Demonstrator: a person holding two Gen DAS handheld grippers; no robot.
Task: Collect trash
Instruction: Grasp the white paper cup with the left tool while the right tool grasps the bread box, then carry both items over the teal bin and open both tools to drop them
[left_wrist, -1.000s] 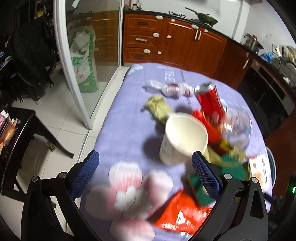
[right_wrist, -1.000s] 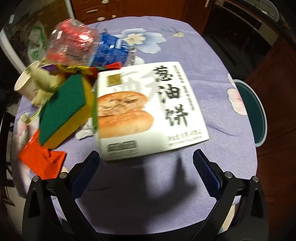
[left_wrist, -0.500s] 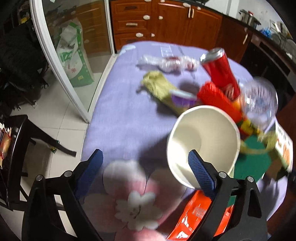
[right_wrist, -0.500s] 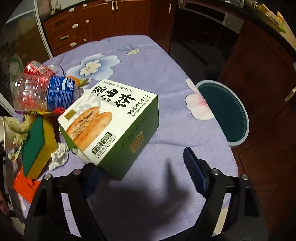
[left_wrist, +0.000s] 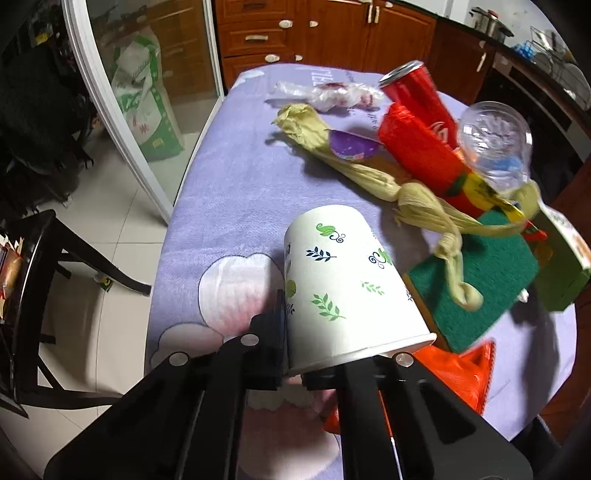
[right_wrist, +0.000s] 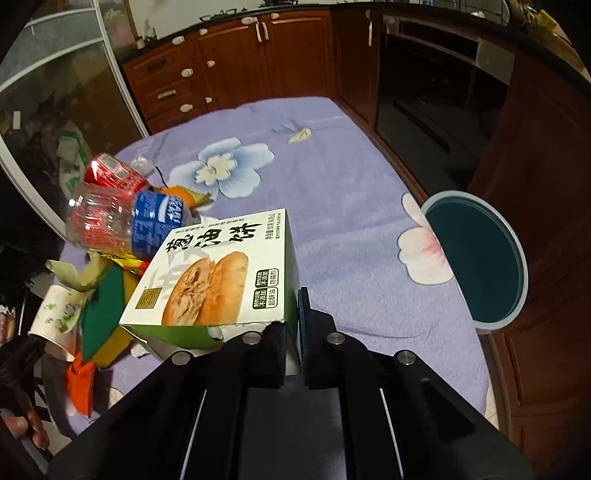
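My left gripper (left_wrist: 325, 343) is shut on a white paper cup (left_wrist: 343, 280) with leaf print, held by its rim with the base pointing away, above the purple tablecloth. The cup also shows in the right wrist view (right_wrist: 55, 314). My right gripper (right_wrist: 291, 325) is shut on the side wall of an open green-and-white pastry box (right_wrist: 218, 277), lifted off the table. A teal trash bin (right_wrist: 480, 254) stands beside the table at the right.
On the cloth (left_wrist: 236, 192) lie corn husks (left_wrist: 354, 166), a red can (left_wrist: 417, 92), a clear bottle (left_wrist: 495, 140), a red wrapper (left_wrist: 417, 147), a green sponge (left_wrist: 476, 280), an orange packet (left_wrist: 458, 373) and a plastic bag (left_wrist: 328, 94). A dark chair (left_wrist: 33, 280) stands left.
My left gripper closed on the cup's rim and tipped it over. My right gripper closed on the box's side wall and lifted it, turning toward the bin.
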